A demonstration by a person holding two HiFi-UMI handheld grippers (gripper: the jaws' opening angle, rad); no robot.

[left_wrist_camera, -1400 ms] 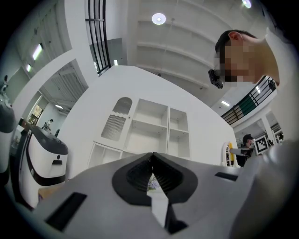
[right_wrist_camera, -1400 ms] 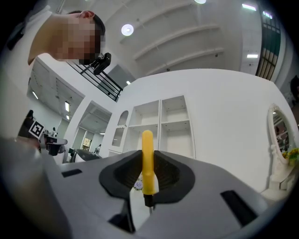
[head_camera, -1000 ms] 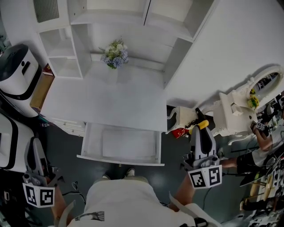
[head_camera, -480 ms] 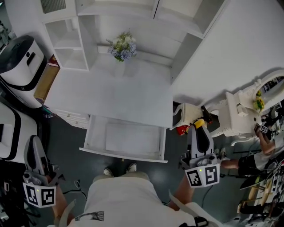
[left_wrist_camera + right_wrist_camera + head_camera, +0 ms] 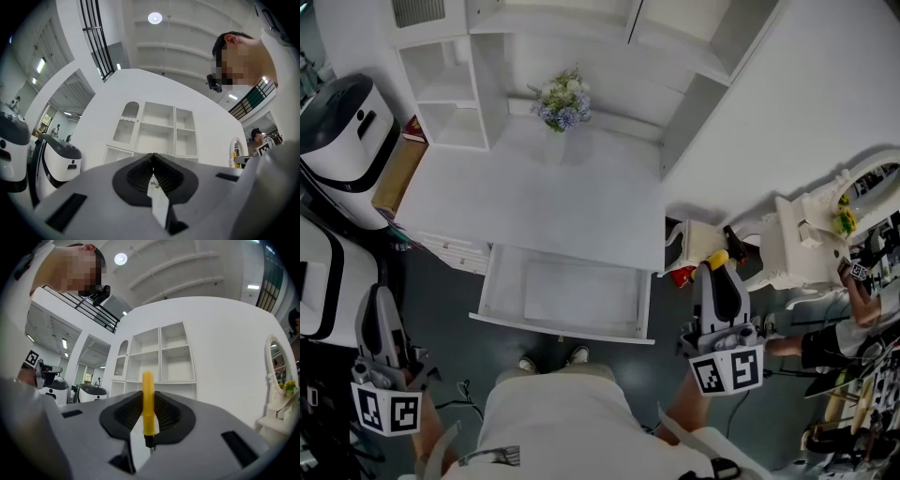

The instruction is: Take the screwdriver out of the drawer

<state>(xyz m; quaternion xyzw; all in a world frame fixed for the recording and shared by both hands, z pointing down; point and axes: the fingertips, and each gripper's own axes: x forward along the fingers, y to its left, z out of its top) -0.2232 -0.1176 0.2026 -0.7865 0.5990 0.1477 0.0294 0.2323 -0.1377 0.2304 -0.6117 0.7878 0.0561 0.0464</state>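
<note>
**Two grippers raised, screwdriver clamped in the right one, clear of the drawer**

Right gripper view: the fingers (image 5: 129,412) are closed narrowly on the screwdriver (image 5: 148,401), with a black pad pressing on each side of its yellow handle. The handle stands upright in the frame and projects past the fingertips. Its dark collar and a short piece of metal shank point back toward the camera.

Left gripper view: the fingers (image 5: 137,177) meet at their tips, and nothing is between them.

Head view: the right gripper (image 5: 718,272) is at lower right of the frame, with its marker cube nearest the camera. The yellow end of the screwdriver (image 5: 718,258) shows at its far tip. It is outside the drawer (image 5: 558,329), to the right of the drawer's right-hand wall, over the dark floor (image 5: 670,314). The left gripper (image 5: 380,298) is at lower left, well apart from the drawer.

Surroundings: the drawer stands pulled out from under the white worktop (image 5: 534,202) at centre frame. A bunch of flowers (image 5: 561,101) sits at the back of the worktop, and white open shelving (image 5: 442,86) lies beside it at upper left. A white and black machine (image 5: 342,141) stands at the left edge. A white dressing table with an oval mirror (image 5: 811,234) stands at the right edge. The person's shoes (image 5: 549,359) show just below the drawer front.
</note>
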